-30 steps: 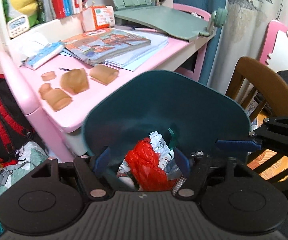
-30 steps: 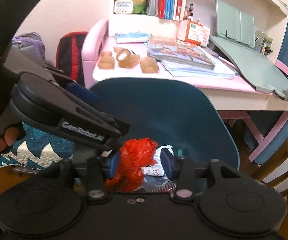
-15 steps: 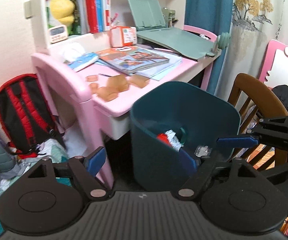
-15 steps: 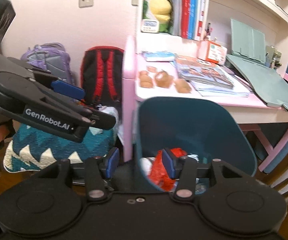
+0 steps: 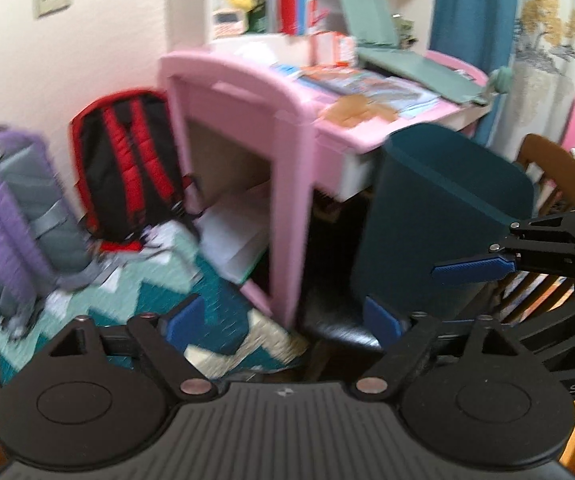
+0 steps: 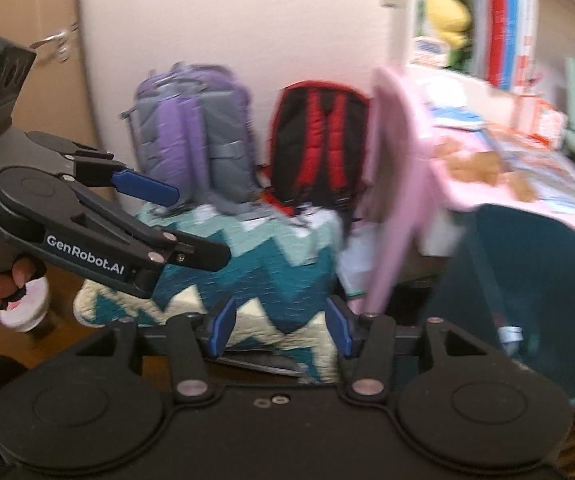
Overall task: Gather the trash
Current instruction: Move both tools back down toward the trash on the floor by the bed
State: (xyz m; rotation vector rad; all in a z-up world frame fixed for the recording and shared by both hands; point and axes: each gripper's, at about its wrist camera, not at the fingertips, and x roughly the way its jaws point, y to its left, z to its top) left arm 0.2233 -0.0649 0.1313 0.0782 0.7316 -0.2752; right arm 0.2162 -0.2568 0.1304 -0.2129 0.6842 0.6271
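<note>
A dark teal trash bin point(image 5: 443, 208) stands on the floor beside the pink desk; it also shows at the right of the right wrist view point(image 6: 527, 280), its contents mostly hidden. My left gripper point(image 5: 283, 320) is open and empty, to the left of the bin and aimed at the floor by the desk leg. My right gripper point(image 6: 279, 330) is open and empty, over a teal zigzag quilt point(image 6: 271, 264). The right gripper's blue finger point(image 5: 471, 270) shows in the left wrist view, the left gripper's finger point(image 6: 143, 186) in the right wrist view. Both views are motion-blurred.
A pink desk point(image 5: 287, 120) carries books and several brown pieces point(image 5: 355, 108). A red-black backpack point(image 5: 127, 164) and a purple-grey backpack point(image 6: 195, 140) lean on the wall. A wooden chair point(image 5: 559, 172) stands right of the bin. A white cup point(image 6: 23, 304) sits on the floor at left.
Both grippers have pulled back from above the bin and swung left toward the backpacks and quilt. The red trash seen in the bin is out of sight now. The left gripper has opened wider.
</note>
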